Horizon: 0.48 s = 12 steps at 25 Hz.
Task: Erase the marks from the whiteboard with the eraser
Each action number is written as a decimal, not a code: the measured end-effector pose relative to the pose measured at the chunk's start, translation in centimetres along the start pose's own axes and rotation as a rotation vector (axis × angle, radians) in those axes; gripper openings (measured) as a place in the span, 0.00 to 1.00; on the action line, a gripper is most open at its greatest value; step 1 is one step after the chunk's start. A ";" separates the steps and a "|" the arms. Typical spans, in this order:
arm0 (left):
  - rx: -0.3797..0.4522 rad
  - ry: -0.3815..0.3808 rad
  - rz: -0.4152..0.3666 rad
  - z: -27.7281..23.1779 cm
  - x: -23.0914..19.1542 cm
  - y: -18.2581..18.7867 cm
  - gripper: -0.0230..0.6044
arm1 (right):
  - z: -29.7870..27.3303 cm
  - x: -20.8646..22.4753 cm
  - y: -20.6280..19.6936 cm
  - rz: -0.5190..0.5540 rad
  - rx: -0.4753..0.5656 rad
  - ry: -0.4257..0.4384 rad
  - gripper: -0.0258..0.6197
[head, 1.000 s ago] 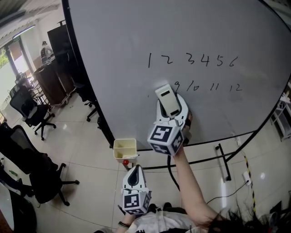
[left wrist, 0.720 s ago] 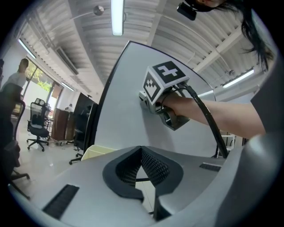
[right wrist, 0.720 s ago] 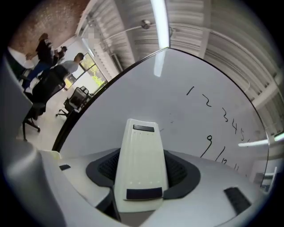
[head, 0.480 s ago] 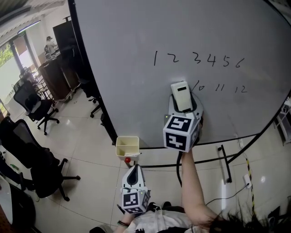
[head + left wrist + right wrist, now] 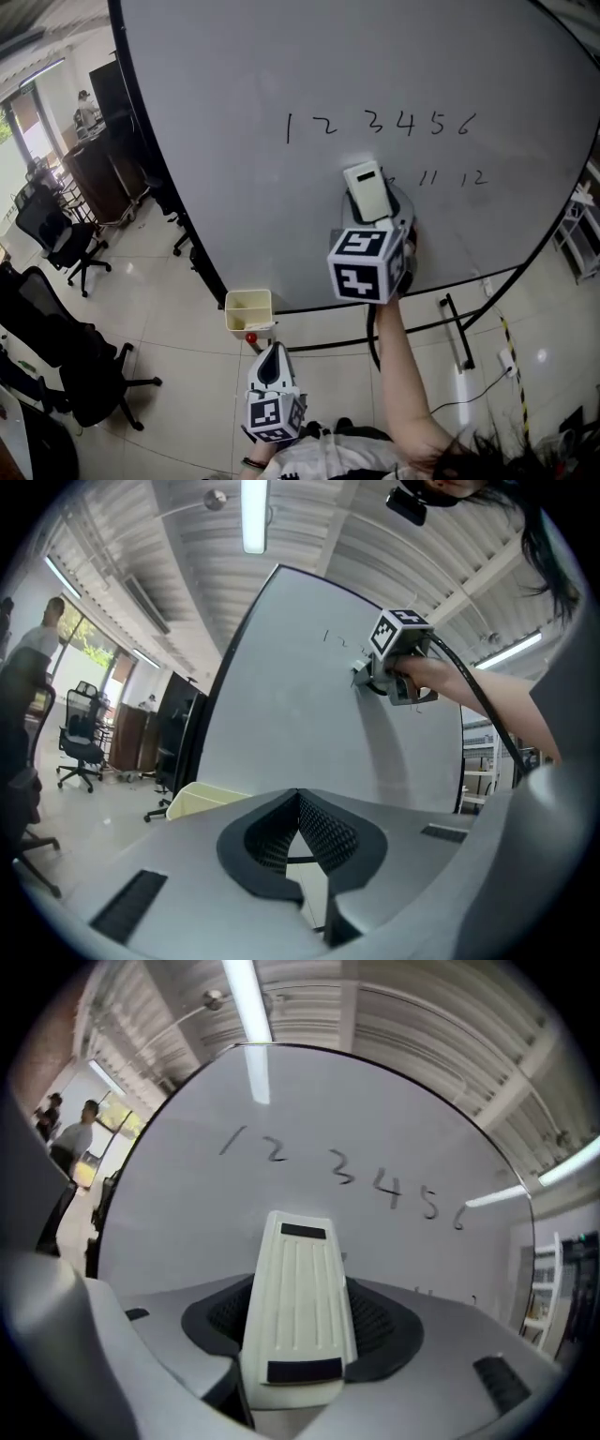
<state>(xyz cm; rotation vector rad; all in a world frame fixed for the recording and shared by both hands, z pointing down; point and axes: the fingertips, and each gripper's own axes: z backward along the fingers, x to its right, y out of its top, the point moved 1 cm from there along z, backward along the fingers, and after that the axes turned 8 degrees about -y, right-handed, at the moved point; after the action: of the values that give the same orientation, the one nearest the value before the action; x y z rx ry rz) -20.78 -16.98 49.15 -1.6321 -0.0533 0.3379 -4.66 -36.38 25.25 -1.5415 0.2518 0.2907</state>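
The large whiteboard (image 5: 281, 56) carries black handwritten digits: a top row 1 to 6 (image 5: 380, 124) and, lower right, 11 and 12 (image 5: 452, 176). The cream eraser (image 5: 367, 191) is pressed flat on the board just left of the 11, and my right gripper (image 5: 373, 217) is shut on it. In the right gripper view the eraser (image 5: 298, 1307) fills the jaws, with the digit row (image 5: 375, 1183) above it. My left gripper (image 5: 272, 370) hangs low, away from the board, shut with nothing in it (image 5: 298, 841).
A cream tray (image 5: 247, 310) with a red cap (image 5: 250, 338) beside it hangs at the board's lower left edge. Black office chairs (image 5: 56, 234) and a dark cabinet (image 5: 98, 159) stand on the tiled floor at left. A person (image 5: 37, 653) stands far left.
The eraser has swept right along the lower row: the 9 and then the 10 are gone, and only 11 and 12 remain there. The left gripper has stayed low.
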 end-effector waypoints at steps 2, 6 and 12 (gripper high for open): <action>0.000 -0.011 0.001 -0.4 0.4 0.0 0.03 | 0.5 -4.1 -0.9 0.169 0.016 0.050 0.49; 0.021 -0.037 -0.019 -0.4 1.4 0.7 0.03 | -0.4 -0.6 -0.1 0.084 0.010 -0.001 0.48; -0.003 -0.027 -0.003 -0.3 0.8 -0.1 0.03 | 0.5 -4.1 -1.4 0.267 -0.007 0.028 0.48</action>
<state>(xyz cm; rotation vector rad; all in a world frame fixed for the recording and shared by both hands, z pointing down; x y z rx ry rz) -19.93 -17.10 49.08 -1.6304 -0.0760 0.3576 -8.05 -36.02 27.96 -1.5196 0.4809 0.4799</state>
